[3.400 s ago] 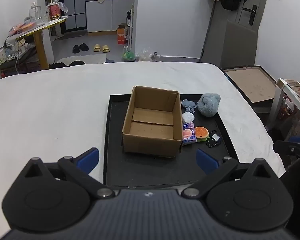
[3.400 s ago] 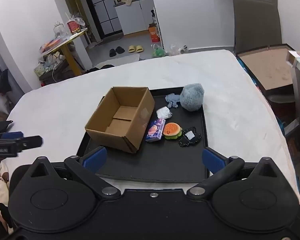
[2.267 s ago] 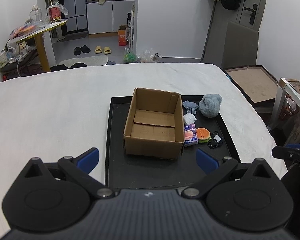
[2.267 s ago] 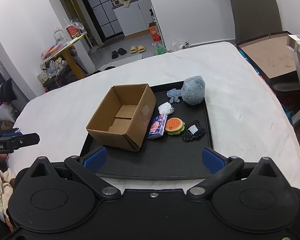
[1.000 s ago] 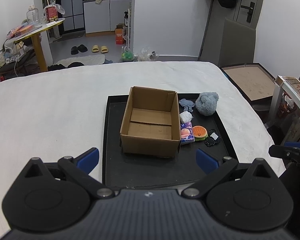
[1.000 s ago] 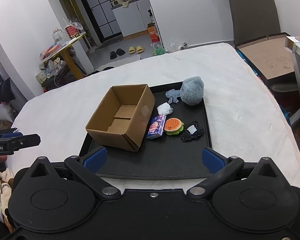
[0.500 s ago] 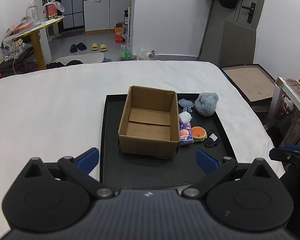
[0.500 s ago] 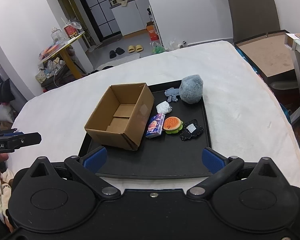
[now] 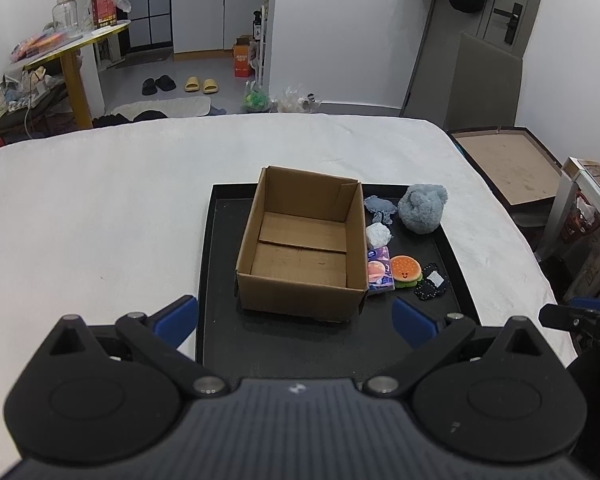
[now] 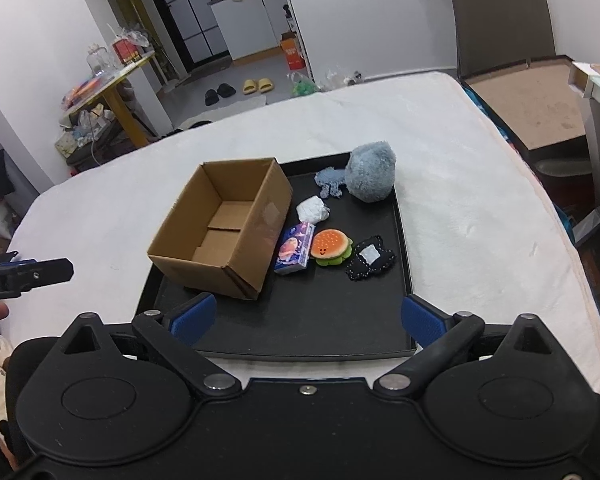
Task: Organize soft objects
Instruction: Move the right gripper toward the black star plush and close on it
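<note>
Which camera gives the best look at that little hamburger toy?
The right wrist view: the hamburger toy lies closer and larger there, its smiling face clear, with nothing covering it. The left wrist view shows it too, smaller, beside the cardboard box on the black tray.

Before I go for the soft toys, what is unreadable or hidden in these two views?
- Tray near edge: left wrist view, behind the left gripper.
- Cardboard box inner near wall: right wrist view, hidden by its own side.
- Tissue pack print: too small in both views.
- Right gripper hides the tray's near rim.
</note>
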`<state>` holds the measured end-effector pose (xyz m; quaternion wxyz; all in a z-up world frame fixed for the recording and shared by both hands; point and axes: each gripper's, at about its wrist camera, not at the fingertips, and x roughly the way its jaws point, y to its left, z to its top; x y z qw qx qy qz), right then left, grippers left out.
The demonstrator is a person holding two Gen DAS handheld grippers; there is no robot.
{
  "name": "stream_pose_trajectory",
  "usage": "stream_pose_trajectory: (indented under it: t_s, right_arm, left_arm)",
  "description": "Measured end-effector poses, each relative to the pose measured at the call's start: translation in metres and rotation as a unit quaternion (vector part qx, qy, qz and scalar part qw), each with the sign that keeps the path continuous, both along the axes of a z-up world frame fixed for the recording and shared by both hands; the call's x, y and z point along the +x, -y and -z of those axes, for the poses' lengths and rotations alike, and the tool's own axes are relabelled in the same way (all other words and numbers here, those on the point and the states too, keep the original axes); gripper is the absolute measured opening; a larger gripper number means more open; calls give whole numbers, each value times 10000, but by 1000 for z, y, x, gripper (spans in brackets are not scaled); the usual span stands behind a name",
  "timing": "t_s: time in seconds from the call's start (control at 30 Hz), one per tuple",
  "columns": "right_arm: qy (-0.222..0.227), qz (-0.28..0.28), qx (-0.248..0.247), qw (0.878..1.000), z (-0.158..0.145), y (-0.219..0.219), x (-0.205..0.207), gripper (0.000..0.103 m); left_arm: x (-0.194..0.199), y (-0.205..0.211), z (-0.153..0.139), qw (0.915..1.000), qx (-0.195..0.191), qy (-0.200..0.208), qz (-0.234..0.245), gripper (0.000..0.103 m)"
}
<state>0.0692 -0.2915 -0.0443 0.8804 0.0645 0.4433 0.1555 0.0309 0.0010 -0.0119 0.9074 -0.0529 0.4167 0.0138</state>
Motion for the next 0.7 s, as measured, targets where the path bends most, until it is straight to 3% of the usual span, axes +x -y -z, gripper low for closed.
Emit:
stream_pose_trajectory:
  t_s: [0.7]
  right_arm:
    - [-466,296,153,9984,37,7,50,98]
  left_arm:
    - [57,-16,37,9984,-113,-501,-227,102]
